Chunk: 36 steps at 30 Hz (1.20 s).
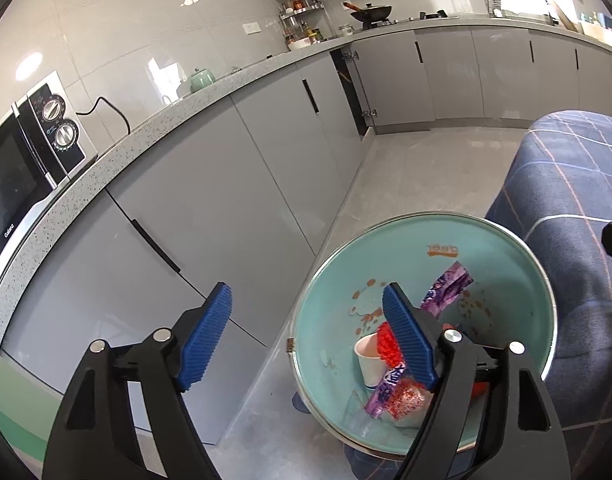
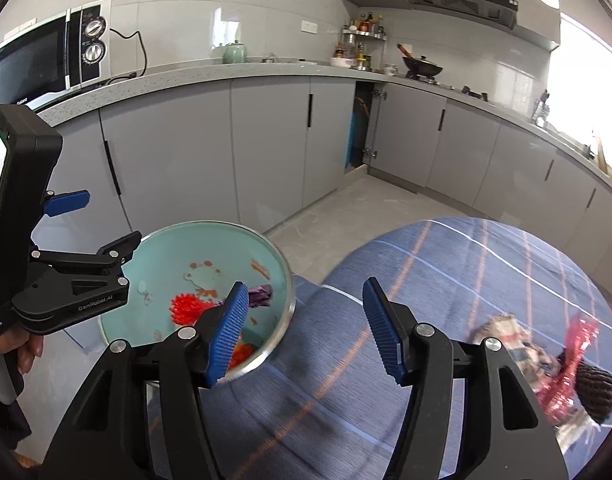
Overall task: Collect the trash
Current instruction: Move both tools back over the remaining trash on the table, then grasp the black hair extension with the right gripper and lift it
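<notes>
Left tool (image 1: 306,340) wide, empty, above teal bin (image 1: 506,240); right tool (image 2: 306,332) wide, empty; blurred, perhaps wrappers (image 2: 562,364), on cloth (image 2: 466,264).

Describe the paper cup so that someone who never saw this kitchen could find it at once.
Look beside the blue checked cloth for the round teal bin. The paper cup lies inside, among purple wrappers and a red spiky piece. It alone is white, with an open round mouth.

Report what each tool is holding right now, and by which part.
Nothing is held. The left tool and right tool are both open and empty, near the teal bin that holds the collected trash.
</notes>
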Tool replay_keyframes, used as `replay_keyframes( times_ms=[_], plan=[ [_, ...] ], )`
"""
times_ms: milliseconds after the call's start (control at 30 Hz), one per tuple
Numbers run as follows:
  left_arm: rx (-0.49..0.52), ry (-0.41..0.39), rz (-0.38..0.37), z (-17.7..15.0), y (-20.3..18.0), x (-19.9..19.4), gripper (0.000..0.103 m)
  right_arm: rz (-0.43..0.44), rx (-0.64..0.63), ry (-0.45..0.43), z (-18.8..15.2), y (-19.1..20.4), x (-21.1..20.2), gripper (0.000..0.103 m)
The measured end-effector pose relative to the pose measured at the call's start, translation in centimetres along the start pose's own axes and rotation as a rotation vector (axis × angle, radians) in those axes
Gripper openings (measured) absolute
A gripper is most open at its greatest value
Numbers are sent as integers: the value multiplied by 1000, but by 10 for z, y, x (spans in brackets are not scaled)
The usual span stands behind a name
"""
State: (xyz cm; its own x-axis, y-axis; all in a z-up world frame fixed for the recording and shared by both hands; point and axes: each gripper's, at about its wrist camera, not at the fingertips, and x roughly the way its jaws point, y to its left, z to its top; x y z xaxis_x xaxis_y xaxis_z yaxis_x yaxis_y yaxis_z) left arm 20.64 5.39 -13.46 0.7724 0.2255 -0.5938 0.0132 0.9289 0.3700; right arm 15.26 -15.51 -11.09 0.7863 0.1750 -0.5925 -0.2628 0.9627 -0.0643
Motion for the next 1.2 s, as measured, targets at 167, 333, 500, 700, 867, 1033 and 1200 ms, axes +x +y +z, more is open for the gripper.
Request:
replay_keyframes(
  times_ms=[167, 333, 500, 700, 867, 1033, 1200],
  plan=[
    [24, -19, -39, -1, -21, -13, 83, -65, 12, -5, -11, -24, -23, 63],
    [52, -37, -112, -1, -49, -30, 88, -154, 26, -16, -28, -58, -53, 69],
    [119, -70, -175, 7, -87, -50, 89, -266, 84, -34, -55, -106, -93, 71],
    [204, -149, -234, 23, -142, -76, 90, -408, 186, -62, -79, -166, -124, 82],
    [254, -172, -303, 35, -182, -87, 90, -428, 262, -49, -90, -205, -118, 82],
    [295, -182, -329, 41, -206, -92, 91, -393, 318, -19, -93, -221, -99, 82],
    [314, -176, -344, 43, -218, -93, 91, -363, 344, 16, -97, -226, -86, 82]
  ],
)
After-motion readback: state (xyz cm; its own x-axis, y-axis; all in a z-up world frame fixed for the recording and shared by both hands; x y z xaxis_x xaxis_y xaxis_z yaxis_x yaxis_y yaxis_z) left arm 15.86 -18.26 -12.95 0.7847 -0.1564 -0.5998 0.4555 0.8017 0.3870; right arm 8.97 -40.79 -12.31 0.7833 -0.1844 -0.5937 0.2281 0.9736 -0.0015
